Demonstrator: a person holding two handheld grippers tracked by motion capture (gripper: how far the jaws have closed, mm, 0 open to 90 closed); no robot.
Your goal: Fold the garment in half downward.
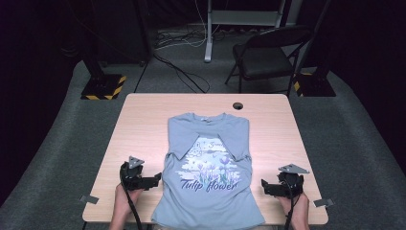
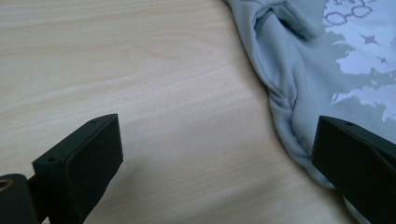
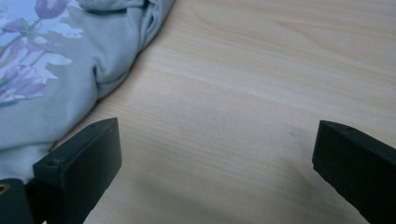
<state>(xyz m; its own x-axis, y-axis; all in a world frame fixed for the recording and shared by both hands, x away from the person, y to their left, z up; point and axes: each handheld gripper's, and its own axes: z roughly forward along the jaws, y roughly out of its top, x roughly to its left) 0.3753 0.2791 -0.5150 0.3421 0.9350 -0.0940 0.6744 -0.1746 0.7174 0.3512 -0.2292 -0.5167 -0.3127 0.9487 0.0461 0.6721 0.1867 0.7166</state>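
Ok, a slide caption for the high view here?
Grey shirt lies flat, sleeves folded in, on the table; the open left claw and right claw flank it.

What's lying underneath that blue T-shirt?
The T-shirt lies flat on the wooden table, sleeves folded inward on top. Whatever is beneath the cloth is covered.

Left tongs (image 1: pixel 154 180): hand-held, low, jaws spread wide, pointing right. Right tongs (image 1: pixel 266 187): hand-held, low, jaws spread wide, pointing left.
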